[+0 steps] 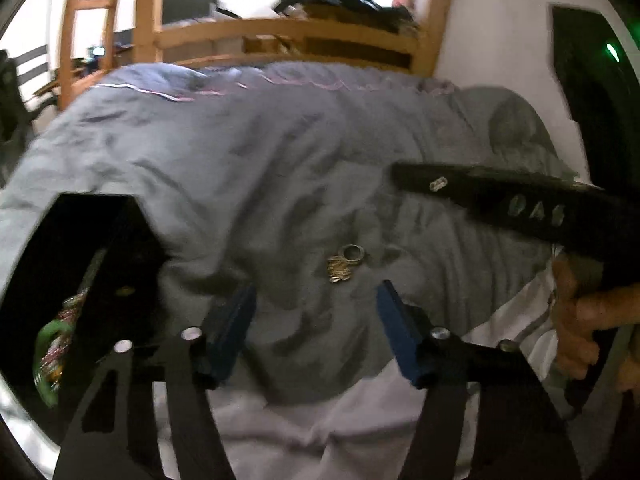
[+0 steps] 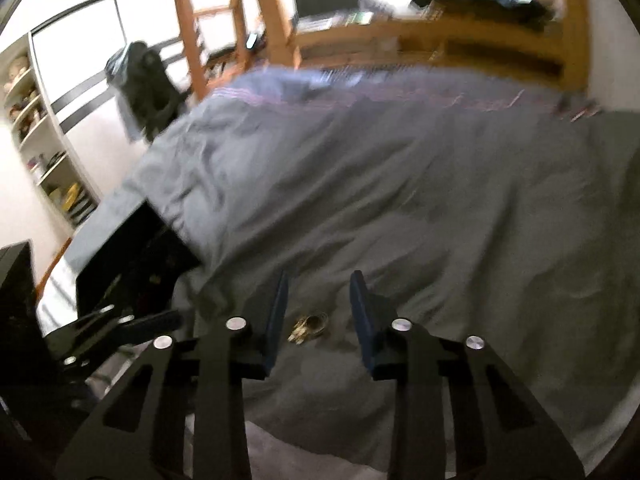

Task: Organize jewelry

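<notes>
A small pile of jewelry, a silver ring and gold pieces, lies on the grey duvet. My left gripper is open and empty, just short of the pile. A black jewelry box stands open at the left with green and pink beaded pieces inside. In the right wrist view the same pile lies between my open right gripper's blue fingers, low over the duvet. The box is to its left. The right gripper's body shows in the left wrist view.
A wooden bed frame with clutter runs behind the bed. A white sheet lies at the near edge. A black chair with clothes and white shelves stand at the left. The left gripper's black frame is beside the box.
</notes>
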The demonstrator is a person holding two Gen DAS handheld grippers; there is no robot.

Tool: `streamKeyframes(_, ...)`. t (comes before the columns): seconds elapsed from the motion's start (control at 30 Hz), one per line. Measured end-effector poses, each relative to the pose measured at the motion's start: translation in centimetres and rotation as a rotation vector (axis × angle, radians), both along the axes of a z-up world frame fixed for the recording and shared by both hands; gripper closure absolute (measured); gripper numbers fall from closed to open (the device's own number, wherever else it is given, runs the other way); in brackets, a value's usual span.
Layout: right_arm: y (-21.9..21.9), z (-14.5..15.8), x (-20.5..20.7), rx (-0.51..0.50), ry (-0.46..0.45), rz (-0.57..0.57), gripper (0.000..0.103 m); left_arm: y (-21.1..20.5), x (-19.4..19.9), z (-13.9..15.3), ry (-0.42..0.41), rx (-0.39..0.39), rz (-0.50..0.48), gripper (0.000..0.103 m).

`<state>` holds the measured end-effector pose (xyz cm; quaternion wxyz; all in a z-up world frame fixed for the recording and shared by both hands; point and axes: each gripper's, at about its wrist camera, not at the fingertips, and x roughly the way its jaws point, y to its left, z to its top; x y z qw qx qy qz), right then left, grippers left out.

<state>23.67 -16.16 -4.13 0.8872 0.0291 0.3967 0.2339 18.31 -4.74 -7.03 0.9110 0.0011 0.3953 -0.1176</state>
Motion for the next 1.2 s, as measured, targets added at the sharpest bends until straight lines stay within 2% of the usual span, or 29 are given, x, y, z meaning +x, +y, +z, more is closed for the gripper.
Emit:
streamKeyframes(0.1,1.2,-2.5,1.2,-0.018,0.096,0.064,0.071,-0.6,1.6,-1.7,0.042,-0.003,-0.053,0.060)
streamKeyframes(0.17,2.1,-3.9,1.5,-0.070,0.123,0.090,0.073,-0.6,2.5,-3.0,0.069,-0.026,-0.076,0.061)
streamKeyframes(0.23,2.8,-5.1,1.8,-0.101,0.144,0.103,0.080,-0.4,3.3,-4.1,0.091,-0.057,-0.090,0.062)
streamKeyframes(0.3,3.5,-6.1,2.2,-0.142,0.159,0.106,0.082,-0.3,3.7,-4.5,0.088,-0.072,-0.099,0.062)
streamKeyframes(0.37,3.6,-6.5,2.5,-0.143,0.157,0.093,0.083,-0.2,4.0,-4.8,0.079,-0.096,-0.108,0.062)
streamKeyframes(0.53,1.7,-5.7,3.2,-0.027,0.168,0.019,0.083,-0.3,5.0,-4.5,0.054,-0.120,-0.119,0.064)
streamKeyframes(0.63,0.5,-4.8,3.5,0.053,0.160,-0.021,0.083,-0.7,5.3,-4.4,0.039,-0.133,-0.143,0.071)
streamKeyframes(0.7,0.2,-4.5,3.6,0.083,0.156,-0.033,0.083,-0.8,5.4,-4.6,0.043,-0.136,-0.153,0.086)
streamKeyframes(0.8,0.3,-4.5,3.8,0.103,0.164,-0.038,0.083,-0.7,5.8,-5.2,0.071,-0.140,-0.149,0.094)
streamKeyframes(1.0,-0.5,-4.2,3.6,0.126,0.157,-0.051,0.083,0.0,6.1,-5.3,0.080,-0.117,-0.093,0.098)
streamKeyframes(1.2,-1.1,-3.1,3.2,0.166,0.123,-0.047,0.083,1.6,4.8,-3.3,0.053,-0.134,-0.038,0.101)
